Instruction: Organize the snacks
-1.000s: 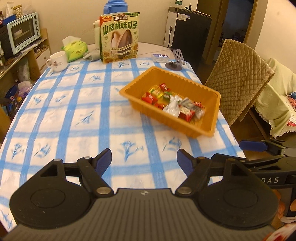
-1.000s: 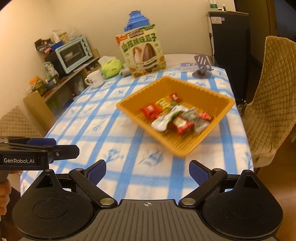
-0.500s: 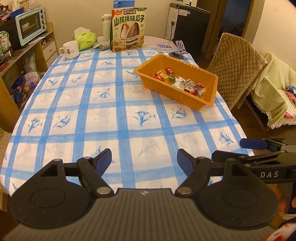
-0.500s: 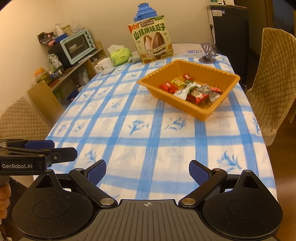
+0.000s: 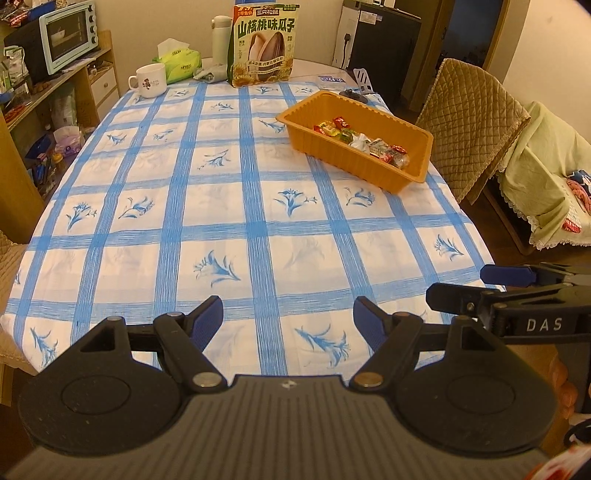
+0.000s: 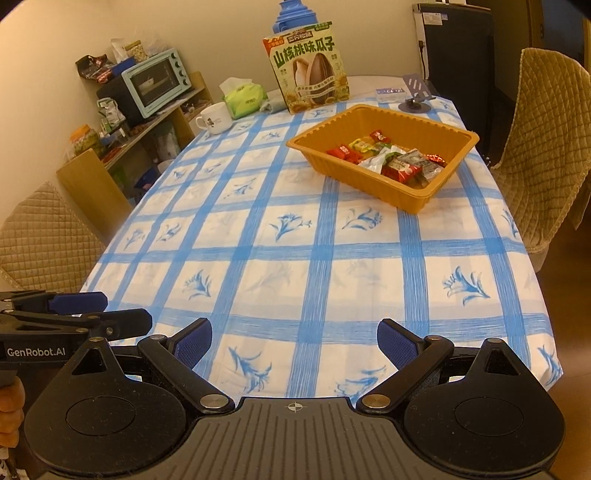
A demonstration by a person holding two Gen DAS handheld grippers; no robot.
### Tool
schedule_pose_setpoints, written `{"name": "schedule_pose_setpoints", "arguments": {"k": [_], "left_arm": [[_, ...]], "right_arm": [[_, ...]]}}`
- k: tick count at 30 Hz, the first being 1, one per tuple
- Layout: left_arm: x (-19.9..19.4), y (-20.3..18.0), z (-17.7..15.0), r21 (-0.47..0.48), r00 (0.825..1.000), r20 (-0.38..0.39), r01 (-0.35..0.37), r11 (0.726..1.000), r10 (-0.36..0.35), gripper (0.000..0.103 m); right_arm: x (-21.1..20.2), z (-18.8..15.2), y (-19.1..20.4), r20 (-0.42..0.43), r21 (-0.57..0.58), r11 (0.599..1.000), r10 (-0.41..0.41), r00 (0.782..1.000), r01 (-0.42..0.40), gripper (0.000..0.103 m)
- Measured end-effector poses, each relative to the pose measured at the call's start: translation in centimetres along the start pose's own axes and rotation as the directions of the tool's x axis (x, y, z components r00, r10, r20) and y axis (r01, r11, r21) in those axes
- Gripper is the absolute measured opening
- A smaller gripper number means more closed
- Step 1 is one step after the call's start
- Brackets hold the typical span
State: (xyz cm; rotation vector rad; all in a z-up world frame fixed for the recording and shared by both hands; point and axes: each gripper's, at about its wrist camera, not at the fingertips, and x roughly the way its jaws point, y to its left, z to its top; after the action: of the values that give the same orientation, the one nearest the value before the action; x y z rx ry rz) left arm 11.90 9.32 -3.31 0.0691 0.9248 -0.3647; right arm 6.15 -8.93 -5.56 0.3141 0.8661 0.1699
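An orange plastic tray [image 5: 369, 173] [image 6: 388, 192] sits on the far right part of the blue-checked tablecloth. Several wrapped snacks [image 5: 364, 142] [image 6: 391, 158] lie inside it in a loose pile. A large green sunflower-seed bag [image 5: 263, 44] [image 6: 311, 68] stands upright at the far end of the table. My left gripper [image 5: 288, 319] hangs over the near table edge, open and empty. My right gripper [image 6: 294, 341] is beside it, also open with nothing between its fingers. Each gripper shows at the side of the other's view.
A white mug [image 5: 149, 79], a green tissue pack [image 5: 177, 64] and a phone stand [image 6: 415, 98] sit at the table's far end. A shelf with a toaster oven [image 5: 68, 35] lines the left wall. A quilted chair [image 5: 472, 122] stands at the right side.
Both grippers have drawn back from the tray toward the near edge of the table, so the tray now looks smaller and farther away. Both stayed open and empty.
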Motion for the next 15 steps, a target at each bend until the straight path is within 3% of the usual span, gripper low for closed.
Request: {"name": "schedule_pose_setpoints", "arguments": {"k": [15], "left_arm": [[-0.39, 0.60, -0.04, -0.009, 1.000, 0.008, 0.003, 1.000, -0.003, 0.076]], "right_arm": [[0.40, -0.03, 0.48, -0.010, -0.008, 1.000, -0.004, 1.000, 0.004, 0.096]]}}
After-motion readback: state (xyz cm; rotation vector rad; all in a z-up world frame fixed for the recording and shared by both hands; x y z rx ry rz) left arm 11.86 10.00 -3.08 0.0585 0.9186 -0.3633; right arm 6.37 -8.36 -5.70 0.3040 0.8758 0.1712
